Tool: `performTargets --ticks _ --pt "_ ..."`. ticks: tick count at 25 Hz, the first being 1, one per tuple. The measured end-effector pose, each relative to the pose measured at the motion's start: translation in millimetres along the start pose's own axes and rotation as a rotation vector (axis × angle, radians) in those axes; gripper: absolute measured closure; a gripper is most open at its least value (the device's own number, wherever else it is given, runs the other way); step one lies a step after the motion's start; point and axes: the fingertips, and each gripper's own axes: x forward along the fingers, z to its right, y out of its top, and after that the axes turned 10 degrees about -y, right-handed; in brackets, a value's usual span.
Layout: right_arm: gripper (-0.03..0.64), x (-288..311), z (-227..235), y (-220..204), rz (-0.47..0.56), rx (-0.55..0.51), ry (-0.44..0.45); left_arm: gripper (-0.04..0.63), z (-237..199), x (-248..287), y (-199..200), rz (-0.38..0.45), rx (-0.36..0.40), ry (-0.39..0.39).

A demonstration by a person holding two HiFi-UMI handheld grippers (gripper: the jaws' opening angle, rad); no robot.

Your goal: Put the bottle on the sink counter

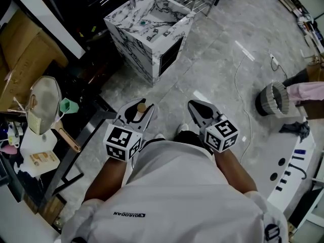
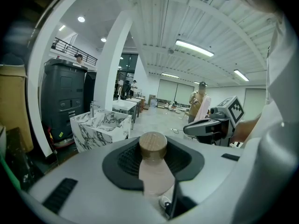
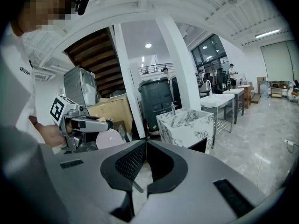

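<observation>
A pale pink bottle (image 2: 154, 174) with a brown wooden cap (image 1: 142, 107) stands upright between the jaws of my left gripper (image 1: 134, 114), which is shut on its neck. In the left gripper view the cap (image 2: 153, 146) rises above the dark pads of the left gripper (image 2: 154, 158). The white marble sink counter (image 1: 152, 27) with its faucet stands some way ahead on the floor, also visible as the sink counter (image 2: 100, 127) and sink counter (image 3: 187, 125). My right gripper (image 1: 196, 108) is held beside the left one, and the right gripper (image 3: 145, 143) is shut with nothing in it.
Cardboard boxes (image 1: 23, 49) and a cluttered shelf with a pan (image 1: 43, 105) line the left side. A round basket (image 1: 271, 99) and a loose cable (image 1: 243, 85) lie on the grey floor to the right. A dark bin (image 3: 156, 101) stands behind the sink.
</observation>
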Motion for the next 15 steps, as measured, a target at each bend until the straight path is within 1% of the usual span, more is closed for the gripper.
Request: performTargets --ticks 9,15 --pt "0.575 11 8 5 0.005 0.001 0.017 0.462 -9 4 -2 -0.007 -0.010 0.028" --pt "0.575 24 25 5 0.002 0.025 0.033 0.462 -17 22 2 -0.024 -0.018 0.044"
